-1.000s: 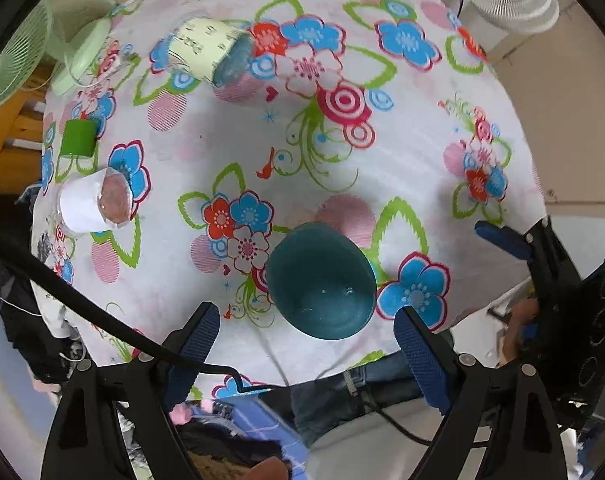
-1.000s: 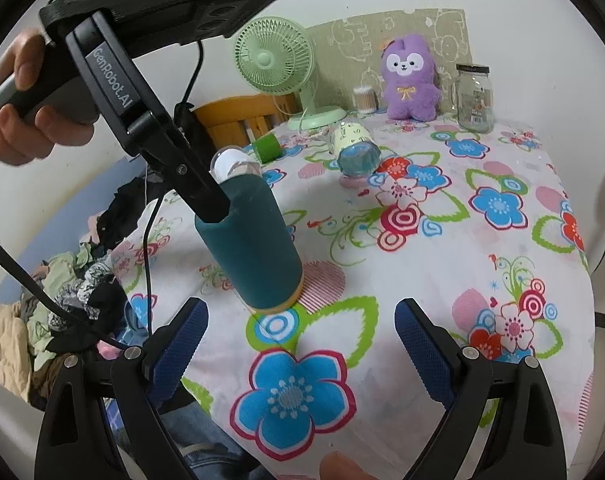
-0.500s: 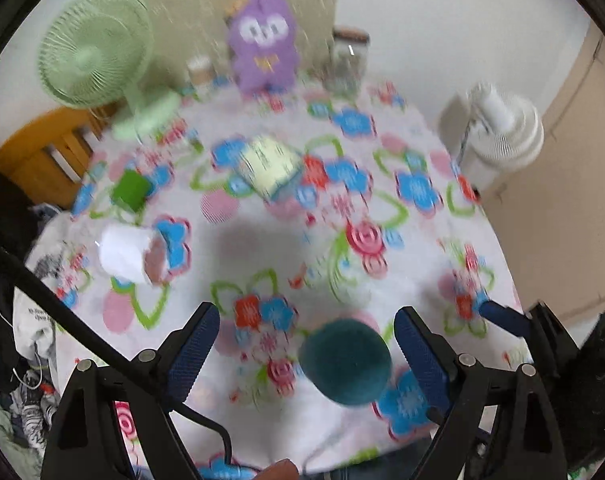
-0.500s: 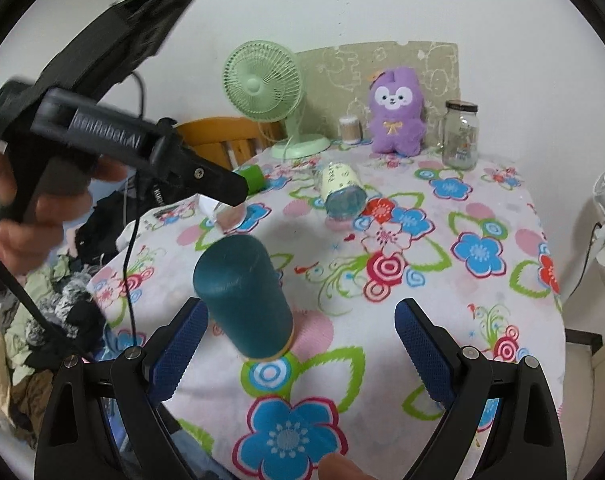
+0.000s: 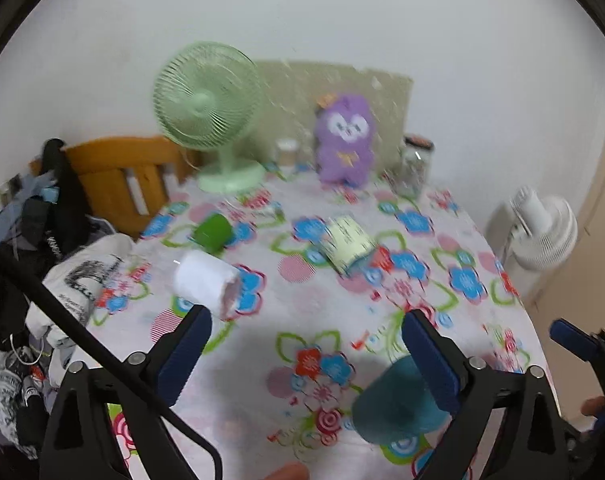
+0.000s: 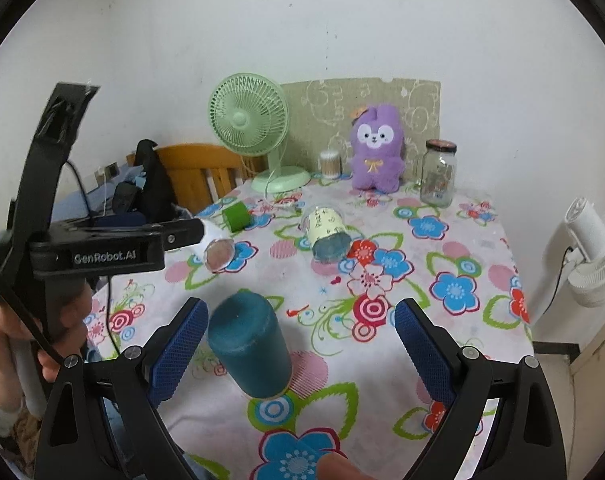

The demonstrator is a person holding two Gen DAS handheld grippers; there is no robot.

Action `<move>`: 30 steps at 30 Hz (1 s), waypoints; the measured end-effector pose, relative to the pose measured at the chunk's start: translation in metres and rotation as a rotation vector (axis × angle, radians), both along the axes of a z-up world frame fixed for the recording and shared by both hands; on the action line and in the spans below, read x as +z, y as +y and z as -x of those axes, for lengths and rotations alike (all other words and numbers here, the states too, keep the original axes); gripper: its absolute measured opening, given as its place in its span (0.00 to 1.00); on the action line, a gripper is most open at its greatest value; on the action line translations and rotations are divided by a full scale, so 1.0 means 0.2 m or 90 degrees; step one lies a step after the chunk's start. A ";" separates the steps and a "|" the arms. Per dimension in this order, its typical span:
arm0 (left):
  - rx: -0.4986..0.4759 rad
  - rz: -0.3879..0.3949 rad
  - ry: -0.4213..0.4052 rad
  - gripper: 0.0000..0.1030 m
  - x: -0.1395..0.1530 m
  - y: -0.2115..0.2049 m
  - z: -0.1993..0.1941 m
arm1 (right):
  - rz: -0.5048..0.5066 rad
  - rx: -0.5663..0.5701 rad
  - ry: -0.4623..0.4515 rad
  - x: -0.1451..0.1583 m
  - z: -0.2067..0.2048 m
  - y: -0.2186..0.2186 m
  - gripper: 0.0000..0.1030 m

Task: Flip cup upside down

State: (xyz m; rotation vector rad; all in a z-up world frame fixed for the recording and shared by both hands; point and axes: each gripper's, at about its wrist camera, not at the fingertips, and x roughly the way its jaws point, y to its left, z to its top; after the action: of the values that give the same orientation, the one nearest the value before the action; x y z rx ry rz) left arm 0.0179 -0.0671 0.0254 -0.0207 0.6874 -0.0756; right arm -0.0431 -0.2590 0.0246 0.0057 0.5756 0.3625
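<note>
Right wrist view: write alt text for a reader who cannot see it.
A teal cup stands upside down on a flowered tablecloth, between the open blue fingers of the right gripper, which do not touch it. The left gripper is held in a hand at the left; farther back are two cups lying on their sides, a green fan, a purple plush toy and a glass jar.
</note>
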 end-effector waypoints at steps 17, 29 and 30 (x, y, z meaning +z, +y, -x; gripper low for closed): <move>0.043 -0.009 -0.134 1.00 -0.06 0.12 0.29 | 0.034 -0.069 -0.038 0.06 0.19 0.20 1.00; 0.051 -0.028 -0.174 1.00 -0.07 0.14 0.40 | 0.057 -0.118 -0.059 0.07 0.29 0.26 1.00; 0.050 -0.027 -0.171 1.00 -0.07 0.15 0.40 | 0.058 -0.120 -0.057 0.06 0.29 0.26 1.00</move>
State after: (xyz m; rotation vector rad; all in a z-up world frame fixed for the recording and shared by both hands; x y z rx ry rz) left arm -0.0628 -0.0378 0.0114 0.0032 0.4191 0.0113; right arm -0.1001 -0.2070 0.0373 -0.0431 0.4986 0.1530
